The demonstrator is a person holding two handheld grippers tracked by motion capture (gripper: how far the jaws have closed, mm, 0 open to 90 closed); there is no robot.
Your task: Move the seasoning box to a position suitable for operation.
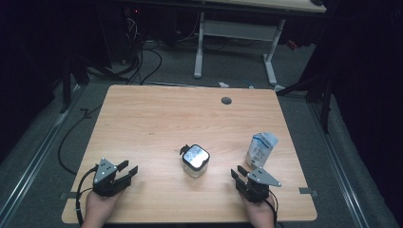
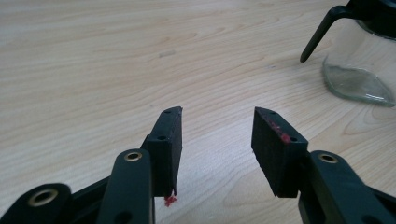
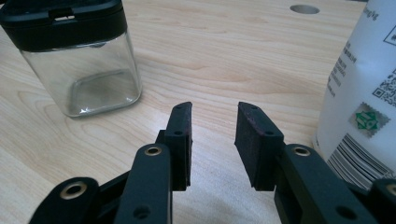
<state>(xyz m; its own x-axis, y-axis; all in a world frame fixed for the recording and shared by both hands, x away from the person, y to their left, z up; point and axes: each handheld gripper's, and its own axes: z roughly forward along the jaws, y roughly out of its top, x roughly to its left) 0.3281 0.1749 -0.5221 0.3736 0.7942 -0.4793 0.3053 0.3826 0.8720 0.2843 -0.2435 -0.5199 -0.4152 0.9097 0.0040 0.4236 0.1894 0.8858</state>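
High view first: I am seeing a clear square jar (image 1: 195, 160) with a black lid sitting upright near the middle of the wooden table (image 1: 157, 118), toward my side. A white and blue carton (image 1: 260, 149) is standing to its right, apart from it. My left gripper (image 1: 129, 171) is resting at the near left edge, released, jaws spread with nothing between them. My right gripper (image 1: 239, 173) is sitting at the near right, just in front of the carton, likewise released and empty. Along the right gripper view, the jar (image 3: 79, 60) is showing at upper left and the carton (image 3: 364, 102) is standing close on the right.
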